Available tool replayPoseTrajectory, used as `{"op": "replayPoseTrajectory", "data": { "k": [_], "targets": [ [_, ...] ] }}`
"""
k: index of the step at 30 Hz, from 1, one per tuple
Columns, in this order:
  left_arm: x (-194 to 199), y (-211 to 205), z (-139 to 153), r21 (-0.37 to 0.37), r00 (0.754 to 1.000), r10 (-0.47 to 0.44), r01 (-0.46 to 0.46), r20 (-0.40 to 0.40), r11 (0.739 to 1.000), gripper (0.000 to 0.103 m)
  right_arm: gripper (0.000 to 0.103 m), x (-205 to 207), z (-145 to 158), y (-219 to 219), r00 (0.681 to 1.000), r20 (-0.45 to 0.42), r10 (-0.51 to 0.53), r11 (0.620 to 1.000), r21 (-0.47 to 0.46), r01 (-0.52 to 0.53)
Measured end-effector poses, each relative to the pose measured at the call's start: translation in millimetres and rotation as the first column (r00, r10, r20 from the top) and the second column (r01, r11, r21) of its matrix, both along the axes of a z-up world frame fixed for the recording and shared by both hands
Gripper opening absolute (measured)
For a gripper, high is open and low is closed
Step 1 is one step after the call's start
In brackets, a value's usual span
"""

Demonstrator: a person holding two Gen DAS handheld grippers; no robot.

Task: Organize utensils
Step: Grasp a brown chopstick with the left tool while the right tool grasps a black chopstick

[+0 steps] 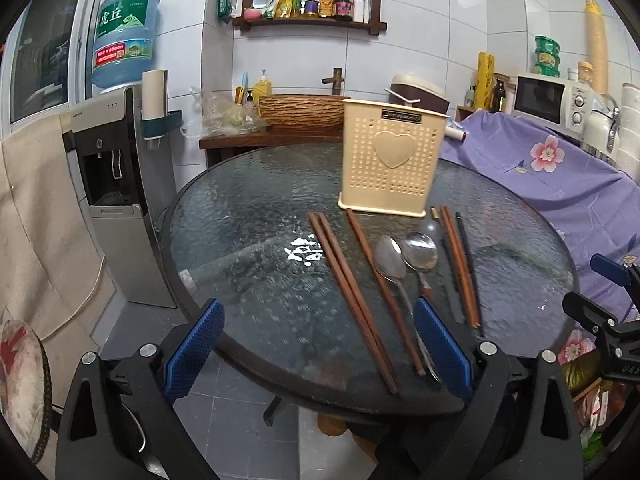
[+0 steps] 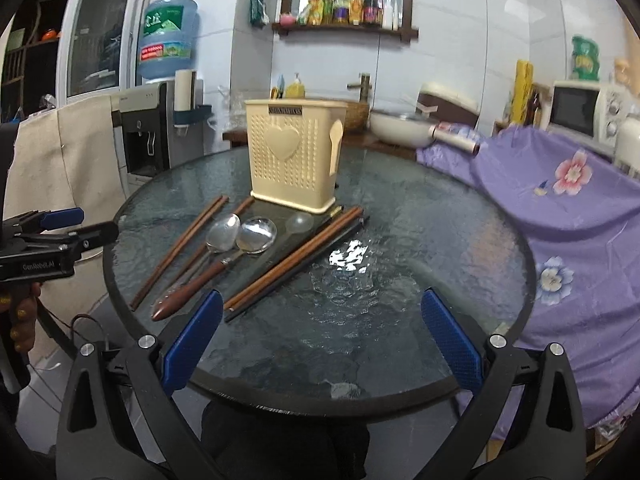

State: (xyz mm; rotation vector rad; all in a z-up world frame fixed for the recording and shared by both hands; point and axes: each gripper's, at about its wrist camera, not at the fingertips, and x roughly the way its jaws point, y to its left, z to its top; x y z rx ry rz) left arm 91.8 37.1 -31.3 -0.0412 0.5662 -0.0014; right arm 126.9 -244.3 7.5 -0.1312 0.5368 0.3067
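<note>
1. Round glass tabletop (image 1: 248, 208): carries every task item. Nothing sorted yet, judging by the layout; all the utensils lie loose on the glass.
2. Cream perforated utensil holder (image 1: 394, 160), heart emblem on its face, stands upright toward the far side of the tabletop. No handle or tip shows above its rim, so it looks unfilled; the inside itself is not visible.
3. Left gripper (image 1: 320, 336): jaws spread wide, nothing between the pads, hovering over the near edge of the tabletop above the near ends of the utensils.
4. Right gripper (image 2: 324, 332): jaws likewise wide apart, nothing held, over bare glass to the right of the utensil row.
5. Brown chopstick pair (image 1: 348, 288): lying side by side, leftmost in the row, with a single brown chopstick (image 1: 380, 280) just beside it.
6. Second chopstick group (image 1: 460, 264), brown and dark sticks together, at the right end of the row, far tips near the holder's base.
7. Two metal spoons (image 1: 404, 256), bowls toward the holder, between the chopstick groups; one has a brown handle. A clear spoon bowl (image 2: 300, 222) lies just in front of the holder.
8. Status: start of task. Remaining, by my estimate: every chopstick and spoon to be lifted and stood in the holder.
</note>
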Motion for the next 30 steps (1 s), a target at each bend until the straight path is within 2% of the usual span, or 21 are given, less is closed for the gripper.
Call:
{"op": "replayPoseTrajectory", "data": {
  "k": [4,6,10,14,18,23,30],
  "targets": [
    [34.5,7.4,0.0,-0.001,0.998,-0.019,0.019,-0.058,1.000,0.079,0.095,42.9,-4.1,-5.3,0.994,-0.109,-0.003,1.000,0.011,0.005],
    [52.9,8.8,-0.6,-0.002,0.996,-0.038,0.038,-0.077,0.999,0.074,0.084,66.1,-4.9,-5.2,0.990,-0.137,-0.019,1.000,-0.005,0.019],
    [88.3,7.3,-8.0,0.035,0.990,-0.041,0.046,-0.133,0.998,0.066,0.076,117.8,-12.5,-4.1,0.974,-0.220,-0.045,0.999,0.000,0.046],
    [112.8,11.7,-14.5,0.014,0.980,-0.050,0.054,-0.191,0.998,0.056,0.063,155.3,-23.6,-1.6,0.952,-0.297,-0.074,0.997,-0.009,0.074],
    [130.1,14.2,-14.4,0.043,0.977,-0.035,0.045,-0.210,0.998,0.055,0.058,182.7,-30.3,1.9,0.932,-0.352,-0.091,0.995,0.009,0.100],
    [147.3,15.9,-18.2,0.027,0.970,-0.036,0.043,-0.242,0.999,0.053,0.050,202.9,-37.1,13.7,0.910,-0.402,-0.099,0.994,0.004,0.109],
    [157.5,18.3,-22.9,0.004,0.963,-0.036,0.038,-0.268,0.999,0.053,0.039,211.7,-37.7,22.0,0.902,-0.412,-0.125,0.992,-0.048,0.115]
  ]
}}
